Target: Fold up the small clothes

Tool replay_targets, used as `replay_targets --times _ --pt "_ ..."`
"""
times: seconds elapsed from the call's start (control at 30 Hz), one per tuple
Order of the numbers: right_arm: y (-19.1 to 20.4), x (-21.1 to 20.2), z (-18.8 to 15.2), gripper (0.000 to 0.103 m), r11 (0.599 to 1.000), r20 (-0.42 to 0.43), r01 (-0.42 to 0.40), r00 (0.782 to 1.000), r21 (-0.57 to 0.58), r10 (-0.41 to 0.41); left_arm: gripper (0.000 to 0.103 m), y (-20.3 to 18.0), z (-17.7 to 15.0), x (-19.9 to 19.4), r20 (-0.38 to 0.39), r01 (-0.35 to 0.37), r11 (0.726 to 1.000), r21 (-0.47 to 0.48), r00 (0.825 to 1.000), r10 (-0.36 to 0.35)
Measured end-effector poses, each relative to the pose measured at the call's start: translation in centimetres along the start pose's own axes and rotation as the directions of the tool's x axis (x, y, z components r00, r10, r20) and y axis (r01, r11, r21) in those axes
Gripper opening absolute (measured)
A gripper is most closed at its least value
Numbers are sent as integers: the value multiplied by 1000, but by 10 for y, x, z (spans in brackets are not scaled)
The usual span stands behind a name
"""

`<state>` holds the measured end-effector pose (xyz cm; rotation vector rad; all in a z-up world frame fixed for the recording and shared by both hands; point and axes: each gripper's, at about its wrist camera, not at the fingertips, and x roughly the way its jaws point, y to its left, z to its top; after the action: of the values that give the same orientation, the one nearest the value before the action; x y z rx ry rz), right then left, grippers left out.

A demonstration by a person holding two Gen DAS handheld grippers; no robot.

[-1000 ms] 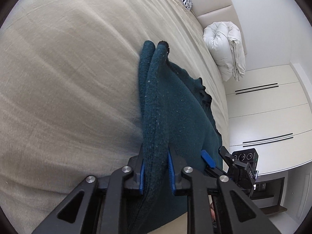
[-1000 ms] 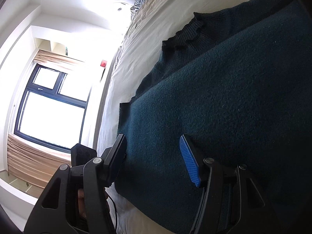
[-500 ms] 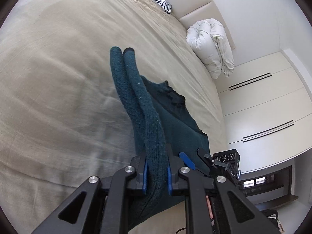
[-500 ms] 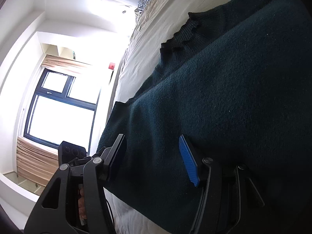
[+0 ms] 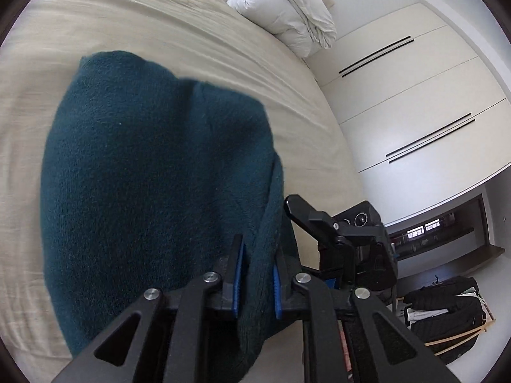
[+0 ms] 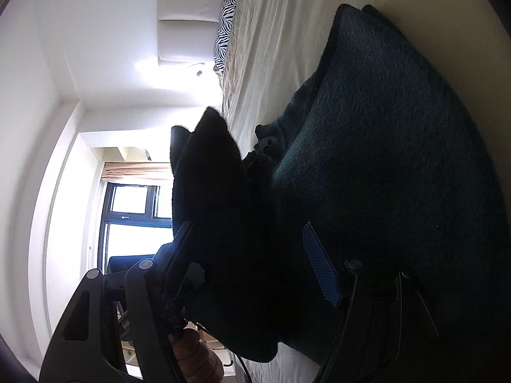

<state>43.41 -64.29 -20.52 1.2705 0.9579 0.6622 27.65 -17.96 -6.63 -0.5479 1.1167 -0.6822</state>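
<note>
**Q.** Sweater [image 5: 153, 198] position, and tool state?

**A.** Dark teal knit; it lies on the beige bedspread [image 5: 159, 32], one bunched edge lifted off it by the left gripper [image 5: 255, 282]; the blue pads are drawn narrow and pinch that thick roll of fabric between them. In the right wrist view the right gripper [image 6: 252, 271] stands wide, its jaws opening; knit lies between them, yet neither pad presses on it.

**Q.** Likely faults from here?

**A.** Slip, judged most probable; the left hold is on a rounded roll, not a flat hem, so a quick pull could draw it out. Skewed fold, second; with only one corner carried, the lifted flap may land crooked or drag the lower layer across the bedspread. Snagging, third; the open right finger sits deep in loose knit and could catch it.
</note>
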Motion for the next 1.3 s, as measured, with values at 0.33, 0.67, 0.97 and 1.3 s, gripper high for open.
replay_targets --times 0.33,0.67,0.97,1.3 --pt "3 -2 4 67 997 -36 75 996 -34 -76 52 44 -19 -67 126 -3 1000 -8 992 4" --pt "41 31 -12 14 814 -50 476 853 -333 -519 52 80 -29 -83 131 -7 999 -46 991 13" --pt "68 -18 2 12 767 36 499 846 -403 -532 57 68 -19 -67 138 -15 1000 -12 990 17" --pt "12 -64 28 11 819 49 495 863 -292 -504 60 52 -15 -32 102 -72 997 30 992 69"
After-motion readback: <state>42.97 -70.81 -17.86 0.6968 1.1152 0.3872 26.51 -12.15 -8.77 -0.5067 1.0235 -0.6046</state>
